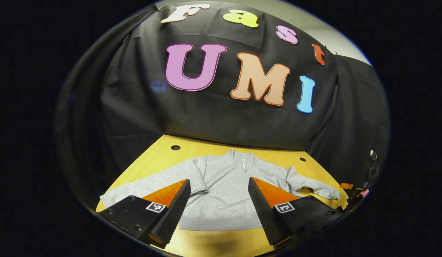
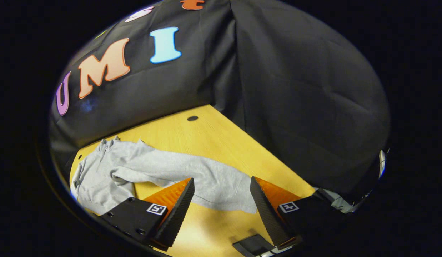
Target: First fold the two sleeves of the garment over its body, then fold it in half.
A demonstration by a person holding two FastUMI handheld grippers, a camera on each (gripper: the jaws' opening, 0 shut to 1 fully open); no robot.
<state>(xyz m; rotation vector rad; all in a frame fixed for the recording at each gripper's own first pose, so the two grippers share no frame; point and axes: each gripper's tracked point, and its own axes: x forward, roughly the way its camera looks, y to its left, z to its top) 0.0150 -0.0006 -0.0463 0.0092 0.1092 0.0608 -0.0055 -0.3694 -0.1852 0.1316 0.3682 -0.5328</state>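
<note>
A grey zip-neck sweatshirt [image 1: 221, 185] lies flat on the wooden table [image 1: 160, 153], collar toward the back wall, both sleeves spread outward. My left gripper [image 1: 219, 210] hovers open over the sweatshirt's lower body, its fingers either side of the hem area. In the right gripper view the same sweatshirt [image 2: 99, 171] lies at the left, and one long sleeve [image 2: 206, 182] runs toward me. My right gripper [image 2: 221, 210] is open, with the sleeve's cuff end lying between and just beyond its fingers. Neither gripper holds cloth.
Black cloth walls close in the table at the back and right. Round holes [image 1: 175, 147] [image 2: 192, 118] mark the tabletop near the far edge. A small dark object [image 2: 253, 244] lies on the table by my right gripper. Bare wood [image 2: 221, 142] stretches beyond the sleeve.
</note>
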